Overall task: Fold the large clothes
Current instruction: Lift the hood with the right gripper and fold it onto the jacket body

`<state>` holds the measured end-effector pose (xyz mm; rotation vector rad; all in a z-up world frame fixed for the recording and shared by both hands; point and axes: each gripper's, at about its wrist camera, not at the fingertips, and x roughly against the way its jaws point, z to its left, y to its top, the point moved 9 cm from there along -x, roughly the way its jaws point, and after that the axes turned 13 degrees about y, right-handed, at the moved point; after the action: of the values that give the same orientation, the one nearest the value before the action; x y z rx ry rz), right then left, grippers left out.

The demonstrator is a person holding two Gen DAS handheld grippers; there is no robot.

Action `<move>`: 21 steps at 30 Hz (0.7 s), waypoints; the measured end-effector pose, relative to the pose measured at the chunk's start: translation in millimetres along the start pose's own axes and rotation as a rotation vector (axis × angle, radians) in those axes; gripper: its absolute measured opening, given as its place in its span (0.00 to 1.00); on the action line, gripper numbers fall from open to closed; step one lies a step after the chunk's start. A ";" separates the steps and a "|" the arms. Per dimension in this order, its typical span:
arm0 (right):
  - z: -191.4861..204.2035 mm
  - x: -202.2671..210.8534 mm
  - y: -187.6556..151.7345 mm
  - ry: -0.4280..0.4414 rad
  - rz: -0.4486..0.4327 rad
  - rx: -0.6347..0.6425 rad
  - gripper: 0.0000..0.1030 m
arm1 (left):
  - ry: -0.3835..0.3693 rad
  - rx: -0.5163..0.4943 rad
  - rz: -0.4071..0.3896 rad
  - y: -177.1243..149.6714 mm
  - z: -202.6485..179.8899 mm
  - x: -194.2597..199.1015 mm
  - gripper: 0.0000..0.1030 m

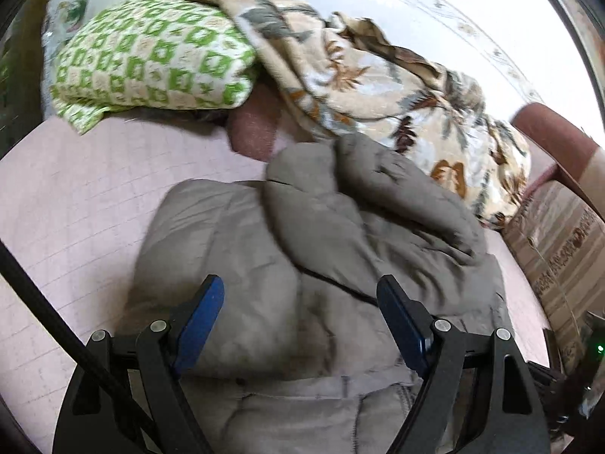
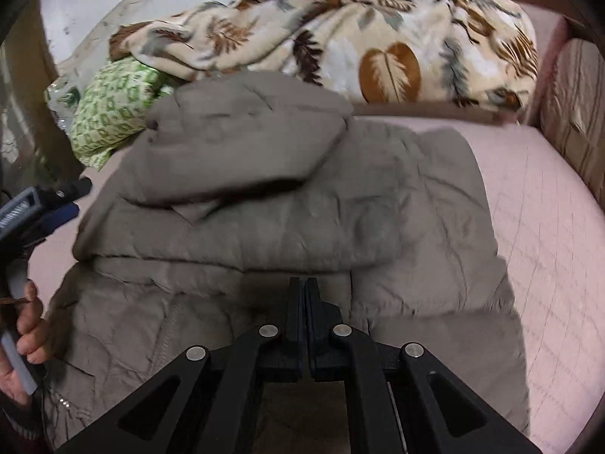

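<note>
A grey padded jacket (image 1: 302, 234) lies on the pink bed sheet (image 1: 75, 189), with one sleeve folded across its body. My left gripper (image 1: 300, 287) hovers just above its near part, blue pads wide open with nothing between them. In the right wrist view the same jacket (image 2: 264, 219) fills the middle, its folded sleeve on top. My right gripper (image 2: 305, 282) is over the jacket's near half with its jaws shut together and no cloth visibly pinched. The left gripper (image 2: 56, 204) and the hand (image 2: 26, 325) that holds it show at the left edge.
A leaf-patterned blanket (image 1: 359, 75) (image 2: 340, 38) is heaped behind the jacket, beside a green-and-white patterned pillow (image 1: 151, 60) (image 2: 113, 113). A striped cushioned side (image 2: 574, 113) (image 1: 559, 257) borders the bed on the right. Bare pink sheet (image 2: 537, 208) lies right of the jacket.
</note>
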<state>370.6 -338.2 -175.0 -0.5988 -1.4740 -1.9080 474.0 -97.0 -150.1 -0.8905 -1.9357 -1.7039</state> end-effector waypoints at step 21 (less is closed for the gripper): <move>68.7 -101.6 70.4 0.190 0.057 0.006 0.03 | 0.117 -0.099 0.144 -16.9 -15.1 -52.0 0.80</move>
<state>489.4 -261.6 -180.2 -0.4388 -1.3273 -1.8607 497.7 -122.6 -194.8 -0.9210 -1.6829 -1.7386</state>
